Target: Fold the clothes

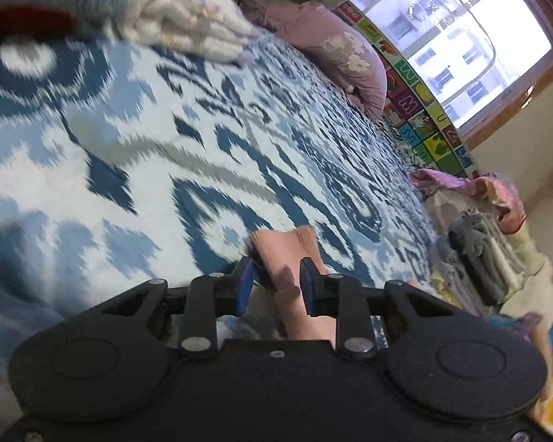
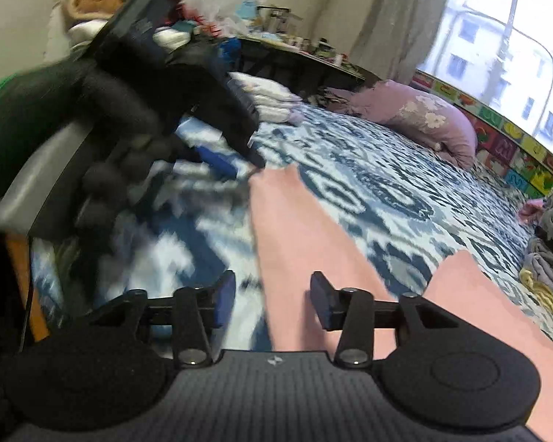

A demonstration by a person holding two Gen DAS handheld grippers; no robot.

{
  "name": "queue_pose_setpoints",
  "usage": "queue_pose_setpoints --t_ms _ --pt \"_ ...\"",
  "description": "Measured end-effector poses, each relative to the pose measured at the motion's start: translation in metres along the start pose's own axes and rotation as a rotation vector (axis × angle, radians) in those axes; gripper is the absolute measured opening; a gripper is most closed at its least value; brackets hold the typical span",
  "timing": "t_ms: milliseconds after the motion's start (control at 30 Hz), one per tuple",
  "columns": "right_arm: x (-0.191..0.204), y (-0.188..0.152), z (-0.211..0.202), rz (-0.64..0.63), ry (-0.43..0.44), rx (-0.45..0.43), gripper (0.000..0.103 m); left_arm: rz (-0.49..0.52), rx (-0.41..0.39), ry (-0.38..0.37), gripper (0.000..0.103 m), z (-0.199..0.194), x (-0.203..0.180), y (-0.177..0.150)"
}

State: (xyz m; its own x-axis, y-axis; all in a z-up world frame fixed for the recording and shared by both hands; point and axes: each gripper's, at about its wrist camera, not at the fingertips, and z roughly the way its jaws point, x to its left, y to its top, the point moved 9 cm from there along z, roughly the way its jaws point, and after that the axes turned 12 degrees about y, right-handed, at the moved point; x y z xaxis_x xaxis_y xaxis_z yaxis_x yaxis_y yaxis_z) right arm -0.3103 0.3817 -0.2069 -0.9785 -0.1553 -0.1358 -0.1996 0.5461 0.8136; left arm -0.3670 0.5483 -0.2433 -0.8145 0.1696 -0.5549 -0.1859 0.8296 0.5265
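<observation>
Left wrist view is showing the left gripper [image 1: 276,280] clenching a fold of pink garment [image 1: 287,250], its blue pads pressing the cloth from both sides. The garment is lying on the bed [image 1: 166,147], on a blue and white patterned cover. Left of the garment the cover is lying bare, giving wide room to sweep. Beyond the garment a stack of folded white laundry [image 1: 188,25] is sitting at the bed's far edge, with a mauve pillow [image 1: 346,62] to its right. Right of the garment, at the bed's edge, a heap of grey and pink clothes [image 1: 479,221] is waiting.

Right wrist view is showing the right gripper [image 2: 272,294] released, the pink garment [image 2: 295,239] passing between its pads without being pinched. Left of the garment, the person's gloved hand [image 2: 121,140] is carrying the other gripper close above the cloth.

I judge the chief risk to be the garment slipping askew, since only one side is being held and the picture is blurring with motion. A wide sweep rightward from the garment could also snag the heap.
</observation>
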Motion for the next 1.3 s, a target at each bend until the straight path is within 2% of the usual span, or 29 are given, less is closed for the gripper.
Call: queue_pose_setpoints --t_ms 67,133,167,200,267,367,500,567,600,700,800,867,967,1000,1100,1133,1200,1267,1300 --pt "-0.008 0.010 0.012 0.032 0.003 -0.004 0.047 0.008 0.008 0.010 0.025 0.007 -0.006 -0.002" --pt "-0.012 0.018 0.025 0.062 0.023 -0.005 0.046 0.063 -0.013 0.061 0.021 0.013 -0.010 -0.003" --pt "-0.006 0.015 0.034 0.065 0.082 0.034 0.044 0.100 -0.030 0.095 0.011 0.014 -0.011 -0.003" --pt "0.000 0.012 0.043 0.067 0.138 0.072 0.036 0.128 -0.044 0.120 0.010 0.016 -0.012 -0.002" --pt "0.006 0.011 0.045 0.020 0.122 0.077 0.036 0.128 -0.043 0.118 0.008 0.020 -0.011 -0.001" --pt "0.008 0.010 0.041 0.021 0.129 0.068 0.036 0.130 -0.029 0.100 0.007 0.023 -0.009 0.002" --pt "0.020 0.004 0.035 -0.083 0.128 0.075 0.036 0.125 -0.025 0.088 0.007 0.025 -0.005 0.008" --pt "0.019 0.005 0.032 -0.069 0.139 0.075 0.036 0.119 -0.038 0.098 0.009 0.024 -0.004 0.011" --pt "0.023 0.005 0.027 -0.088 0.157 0.078 0.036 0.119 -0.051 0.106 0.008 0.022 -0.004 0.013" --pt "0.038 -0.001 0.012 -0.175 0.181 0.080 0.034 0.143 -0.158 0.141 0.008 0.005 -0.007 0.024" --pt "0.038 -0.002 -0.003 -0.172 0.159 0.048 0.037 0.215 -0.174 0.042 0.008 -0.010 -0.024 0.021" --pt "0.023 0.003 -0.011 -0.102 0.132 0.006 0.038 0.308 -0.151 -0.021 0.009 -0.014 -0.040 0.010" --pt "-0.016 0.006 -0.011 0.063 0.090 -0.034 0.036 0.413 -0.080 -0.045 0.009 -0.002 -0.052 -0.008" --pt "-0.030 0.005 -0.008 0.111 0.077 -0.036 0.036 0.445 -0.059 -0.040 0.009 0.003 -0.055 -0.014" --pt "-0.068 -0.004 0.006 0.247 0.042 -0.007 0.036 0.534 -0.052 0.075 0.009 0.024 -0.052 -0.021" --pt "-0.079 -0.013 0.015 0.285 0.026 0.043 0.035 0.521 -0.072 0.104 0.009 0.025 -0.049 -0.017" --pt "-0.082 -0.022 0.018 0.292 0.029 0.066 0.034 0.497 -0.110 0.148 0.009 0.027 -0.044 -0.010" --pt "-0.081 -0.024 0.016 0.264 0.011 0.077 0.034 0.497 -0.139 0.097 0.009 0.020 -0.053 -0.008" --pt "-0.077 -0.021 0.011 0.245 -0.005 0.054 0.034 0.502 -0.148 0.074 0.009 0.017 -0.057 -0.009"
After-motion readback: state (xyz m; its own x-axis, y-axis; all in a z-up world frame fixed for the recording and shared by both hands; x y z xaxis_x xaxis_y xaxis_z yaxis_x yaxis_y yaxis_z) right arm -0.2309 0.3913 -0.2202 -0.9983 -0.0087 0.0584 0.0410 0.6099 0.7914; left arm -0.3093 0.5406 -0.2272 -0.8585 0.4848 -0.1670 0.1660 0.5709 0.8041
